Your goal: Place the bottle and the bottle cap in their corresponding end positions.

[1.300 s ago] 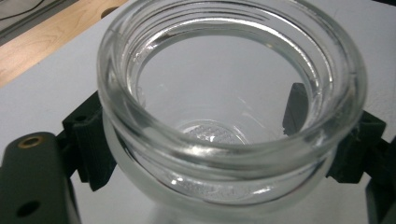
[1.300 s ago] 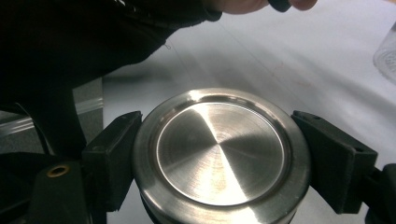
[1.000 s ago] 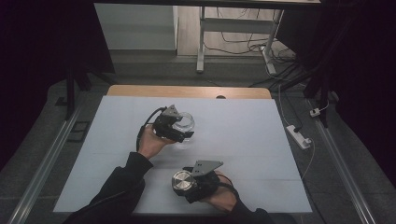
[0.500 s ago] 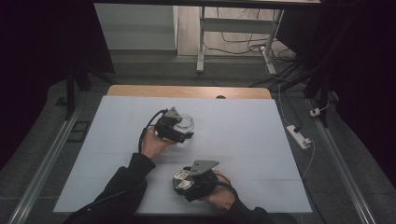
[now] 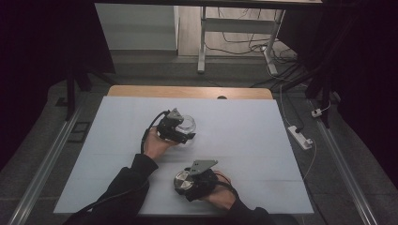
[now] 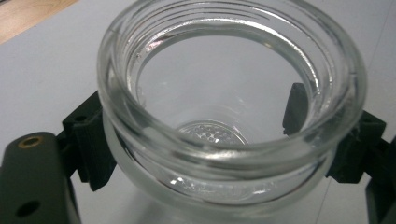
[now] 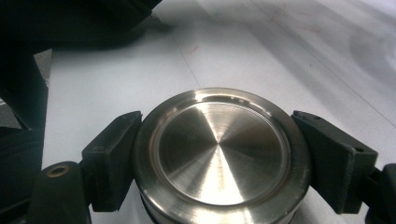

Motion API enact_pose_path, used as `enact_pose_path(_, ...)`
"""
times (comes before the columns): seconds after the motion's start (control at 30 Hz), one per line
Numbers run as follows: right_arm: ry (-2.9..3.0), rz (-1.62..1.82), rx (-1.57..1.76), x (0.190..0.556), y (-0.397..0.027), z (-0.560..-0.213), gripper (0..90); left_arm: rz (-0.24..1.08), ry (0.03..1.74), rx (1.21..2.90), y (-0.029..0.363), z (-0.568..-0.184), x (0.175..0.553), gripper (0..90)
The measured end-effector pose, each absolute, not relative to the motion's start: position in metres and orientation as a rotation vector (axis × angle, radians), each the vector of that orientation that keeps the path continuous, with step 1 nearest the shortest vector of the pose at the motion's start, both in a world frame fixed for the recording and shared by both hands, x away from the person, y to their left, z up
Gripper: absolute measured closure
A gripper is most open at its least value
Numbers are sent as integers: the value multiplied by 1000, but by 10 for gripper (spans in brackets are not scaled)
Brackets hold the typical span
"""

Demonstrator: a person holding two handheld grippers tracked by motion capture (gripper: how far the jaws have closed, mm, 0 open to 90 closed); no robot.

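Observation:
A clear glass jar (image 5: pixel 187 125) with a threaded open mouth sits on the white table near its middle. My left gripper (image 5: pixel 184 132) is shut on it. In the left gripper view the jar (image 6: pixel 224 156) is close up, with black pads (image 6: pixel 88 140) pressing on both sides below the rim. Nearer the front edge, my right gripper (image 5: pixel 184 183) is shut on a round brushed-metal lid (image 5: pixel 181 180). In the right gripper view the lid (image 7: pixel 219 154) lies flat side up between the two pads (image 7: pixel 112 156), just above the table. A hand holds each gripper.
The white table top (image 5: pixel 248 131) has a wooden strip (image 5: pixel 187 91) along its far edge. A white power strip (image 5: pixel 300 137) lies on the floor to the right. Metal rails (image 5: pixel 51 159) run along both sides, and desk legs (image 5: pixel 202 42) stand behind.

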State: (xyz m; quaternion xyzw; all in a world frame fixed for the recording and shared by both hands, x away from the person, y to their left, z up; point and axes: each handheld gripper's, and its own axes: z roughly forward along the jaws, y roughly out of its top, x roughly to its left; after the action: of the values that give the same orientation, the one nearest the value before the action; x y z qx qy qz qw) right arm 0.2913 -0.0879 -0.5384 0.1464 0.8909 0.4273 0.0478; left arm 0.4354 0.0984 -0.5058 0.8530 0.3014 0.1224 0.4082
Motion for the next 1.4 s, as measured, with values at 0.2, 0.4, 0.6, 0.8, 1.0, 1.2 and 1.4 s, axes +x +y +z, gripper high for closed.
enact_pose_path(0.2,2734,1261,443,292,-87,-539,194,304,760,2146,97,-508,436,149)
enact_pose_path(0.4,2747,1247,461,295,-89,-540,194,310,756,2146,93,-510,437,149)
enact_pose_path(0.6,2770,1201,454,295,-87,-541,192,323,750,2146,92,-511,437,148)
enact_pose_path(0.8,2761,1158,406,293,-86,-541,189,327,742,2133,95,-514,435,147)
enact_pose_path(1.0,2761,1163,440,292,-85,-541,180,326,739,2115,96,-516,435,144)
enact_pose_path(1.2,2770,1180,468,293,-84,-540,158,311,741,2126,96,-515,436,140)
enact_pose_path(1.4,2753,1191,492,293,-84,-539,132,315,740,2145,93,-515,436,105)
